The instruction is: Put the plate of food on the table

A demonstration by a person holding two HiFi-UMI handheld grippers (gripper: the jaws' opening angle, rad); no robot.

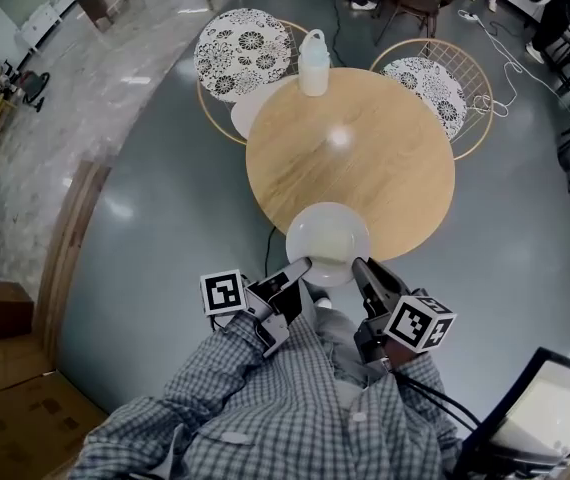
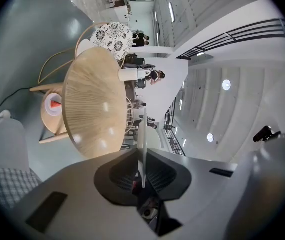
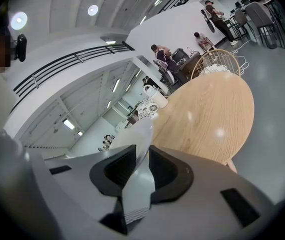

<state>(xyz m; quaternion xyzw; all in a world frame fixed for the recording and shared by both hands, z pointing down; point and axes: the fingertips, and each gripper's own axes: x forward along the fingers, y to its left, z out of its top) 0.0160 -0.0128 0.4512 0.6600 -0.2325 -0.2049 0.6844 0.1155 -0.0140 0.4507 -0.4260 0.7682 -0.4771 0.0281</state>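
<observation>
The left claw [image 1: 300, 266] is pinching the near left rim of the white plate [image 1: 327, 240]; in the left gripper view the rim stands edge-on between its two jaws, which are pressed on it; the right claw [image 1: 362, 265] is pinching the near right rim in the same way. The plate is held between both claws, just ahead of them, over the near edge of the round wooden worktop [image 1: 365, 158]; I cannot tell if it touches the wood. Far ahead of the claws, at the opposite edge of the worktop, stands a white jug [image 1: 313, 63]; beyond it are two chairs [image 1: 243, 53] with patterned cushions.
</observation>
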